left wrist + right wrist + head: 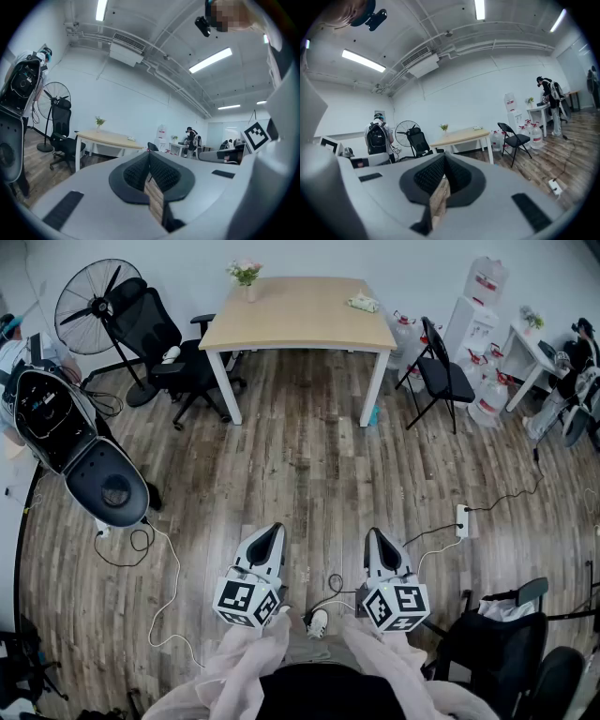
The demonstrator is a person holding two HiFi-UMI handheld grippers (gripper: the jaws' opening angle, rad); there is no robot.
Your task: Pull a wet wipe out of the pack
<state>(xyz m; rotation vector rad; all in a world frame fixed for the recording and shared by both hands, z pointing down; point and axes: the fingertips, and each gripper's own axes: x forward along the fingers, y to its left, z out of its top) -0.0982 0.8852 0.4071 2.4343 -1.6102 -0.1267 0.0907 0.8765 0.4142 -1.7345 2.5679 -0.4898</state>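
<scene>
The left gripper and right gripper were both closed on nothing, held over bare floor. The pack lay well away near the table's far right corner, too small to make out clearly.

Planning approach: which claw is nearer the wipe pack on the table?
Right. The right claw sits roughly below the wipe pack in head view; the left claw is offset left. Both far off.
</scene>
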